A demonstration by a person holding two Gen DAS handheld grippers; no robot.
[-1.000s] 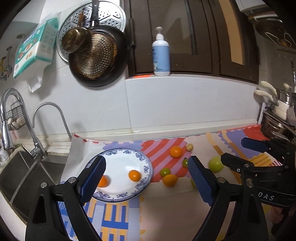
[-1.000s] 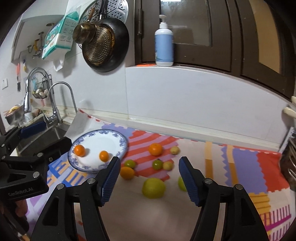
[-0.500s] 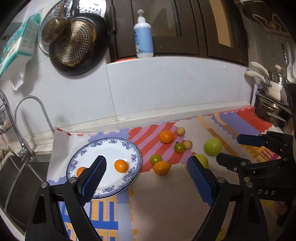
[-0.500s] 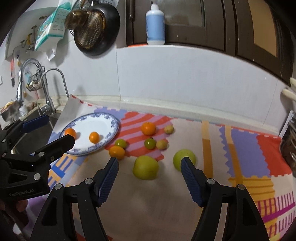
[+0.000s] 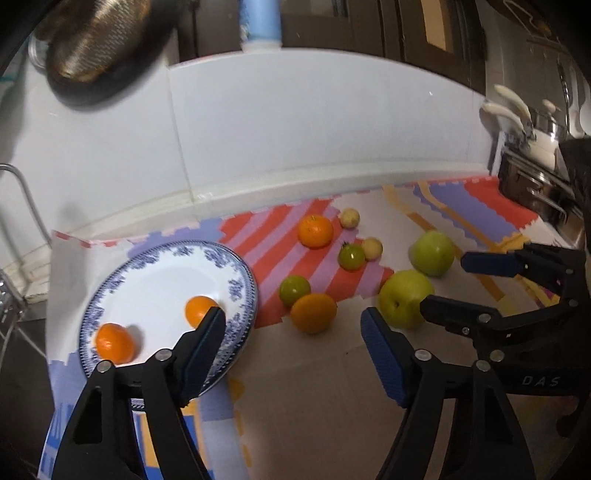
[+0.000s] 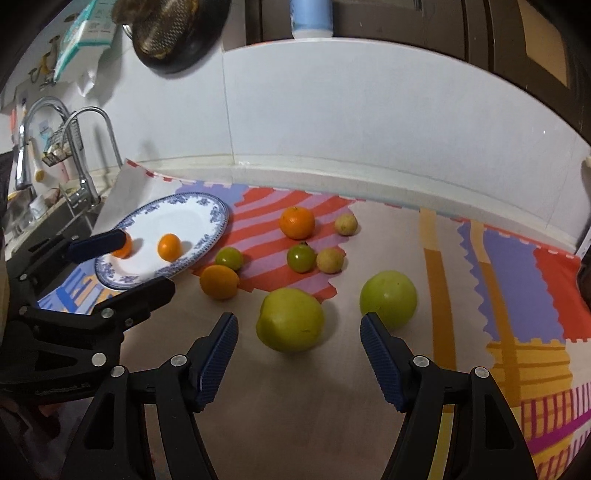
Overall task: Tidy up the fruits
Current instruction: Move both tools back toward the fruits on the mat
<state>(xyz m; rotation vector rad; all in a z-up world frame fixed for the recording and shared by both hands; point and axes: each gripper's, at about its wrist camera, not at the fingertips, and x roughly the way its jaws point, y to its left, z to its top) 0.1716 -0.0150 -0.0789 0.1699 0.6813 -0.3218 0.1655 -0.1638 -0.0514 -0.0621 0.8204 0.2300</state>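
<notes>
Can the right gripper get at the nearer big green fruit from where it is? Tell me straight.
Probably yes. The right gripper is open and empty, and the nearer big green fruit lies just ahead between its fingers' line, on bare mat. The other big green fruit sits close to its right finger.

Indoor light, moderate, from overhead; white wall tiles [image 6: 369, 103] evenly lit, small glint at right. Soft short shadows under fruit on mat [image 6: 388, 369]; plate [image 5: 159, 273] shows mild glare. Heavy fisheye bend: backsplash edge curves, corners black out. Left wrist view motion-blurred, worst at top: pan [image 5: 92, 48] and bottle [image 5: 260, 22] smeared. Right wrist view sharper; its top edge soft. Cabinets [image 6: 498, 33] dim.
</notes>
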